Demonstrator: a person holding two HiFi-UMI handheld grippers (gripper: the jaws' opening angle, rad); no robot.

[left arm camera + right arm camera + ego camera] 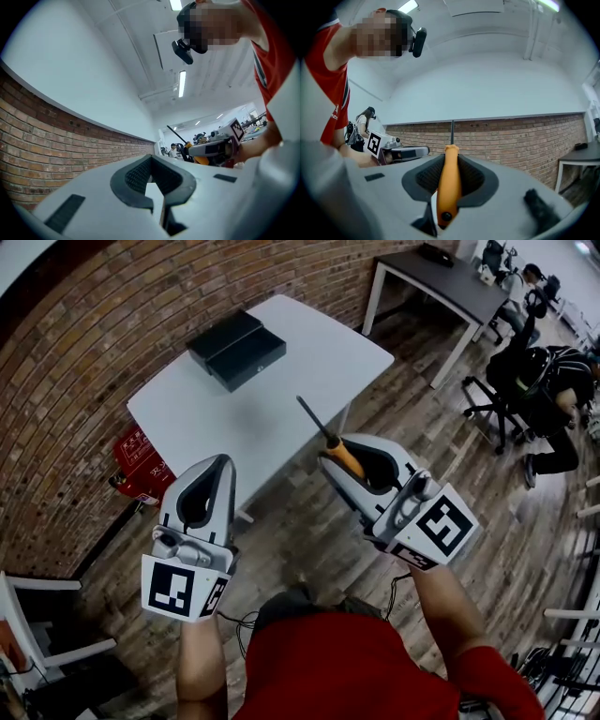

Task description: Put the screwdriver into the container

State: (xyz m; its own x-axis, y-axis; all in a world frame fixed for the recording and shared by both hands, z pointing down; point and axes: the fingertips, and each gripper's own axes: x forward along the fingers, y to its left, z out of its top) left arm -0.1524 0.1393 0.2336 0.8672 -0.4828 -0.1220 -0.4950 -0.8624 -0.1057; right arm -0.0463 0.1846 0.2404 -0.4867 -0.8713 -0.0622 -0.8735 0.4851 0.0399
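In the head view a black container (235,349) with two compartments lies on the far part of a white table (281,399). My right gripper (349,457) is shut on the screwdriver (342,455), holding it by the orange handle. Its dark shaft points up and away toward the table. The right gripper view shows the handle (449,182) clamped between the pads, with the shaft (452,132) sticking out past the right gripper (450,158). My left gripper (219,468) is shut on nothing, held in the air near the table's front edge. The left gripper (151,158) faces a brick wall.
A red box (141,463) stands on the floor against the brick wall, under the table's left side. A dark desk (441,279) is at the back right. A seated person and an office chair (525,381) are at the right. A white chair (42,615) is at the lower left.
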